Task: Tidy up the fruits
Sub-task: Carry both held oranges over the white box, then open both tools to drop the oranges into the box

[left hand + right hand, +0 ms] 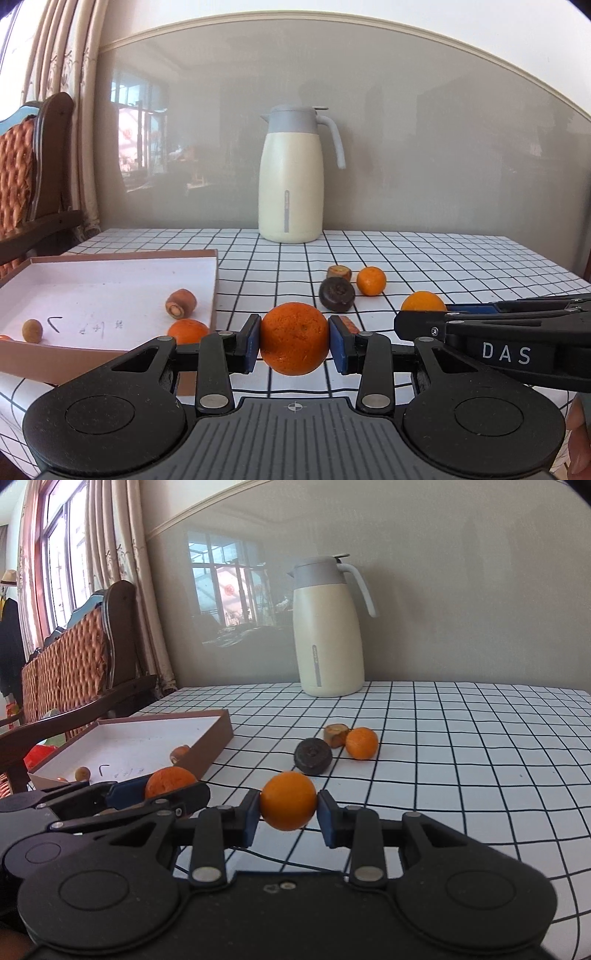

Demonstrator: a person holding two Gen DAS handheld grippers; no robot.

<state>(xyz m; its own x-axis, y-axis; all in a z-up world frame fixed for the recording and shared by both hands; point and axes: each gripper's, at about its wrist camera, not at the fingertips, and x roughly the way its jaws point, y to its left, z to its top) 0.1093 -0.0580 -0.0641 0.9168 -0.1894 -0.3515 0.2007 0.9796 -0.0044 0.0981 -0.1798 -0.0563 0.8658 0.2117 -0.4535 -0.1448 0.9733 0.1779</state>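
Observation:
My left gripper (294, 341) is shut on a dark orange tangerine (294, 338), held above the table just right of the shallow box (110, 280). My right gripper (287, 805) is shut on a smooth orange (288, 800) and shows at the right of the left wrist view (421, 314). The box holds a carrot piece (181, 303), a tangerine (188, 331) and a small brown nut (32, 330). On the checked tablecloth lie a dark round fruit (337, 294), a carrot stub (338, 272) and a small tangerine (371, 281).
A cream thermos jug (290, 177) stands at the back of the table against the grey wall. A wooden chair (33, 177) with a woven cushion stands left of the table, by the curtains. Another orange piece (350, 325) lies behind my left gripper's right finger.

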